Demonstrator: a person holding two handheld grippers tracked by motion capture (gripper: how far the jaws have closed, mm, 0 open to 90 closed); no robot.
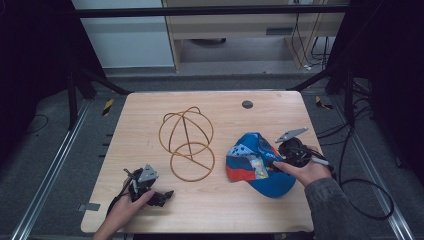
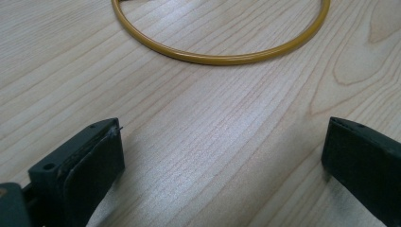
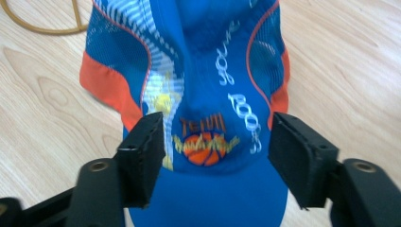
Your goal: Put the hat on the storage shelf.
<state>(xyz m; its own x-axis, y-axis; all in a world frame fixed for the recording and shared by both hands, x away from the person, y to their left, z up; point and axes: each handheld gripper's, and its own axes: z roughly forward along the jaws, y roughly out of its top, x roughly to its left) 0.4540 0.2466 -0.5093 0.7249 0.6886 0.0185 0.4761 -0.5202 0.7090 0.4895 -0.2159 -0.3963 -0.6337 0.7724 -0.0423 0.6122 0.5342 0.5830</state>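
Your right gripper (image 3: 215, 156) straddles the blue cap (image 1: 257, 162) near the surface's (image 1: 215, 210) right edge, jaws half-open and gripping nothing, while your left gripper (image 2: 222, 156) gapes empty beside the wire frame (image 1: 187, 140).

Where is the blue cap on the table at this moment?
In the high view, the blue cap lies on the right half of the table, just right of the wire stand, with the right gripper at it.

Wooden table (image 1: 210, 205) bears wire frame (image 1: 187, 142), cap (image 1: 255, 165).
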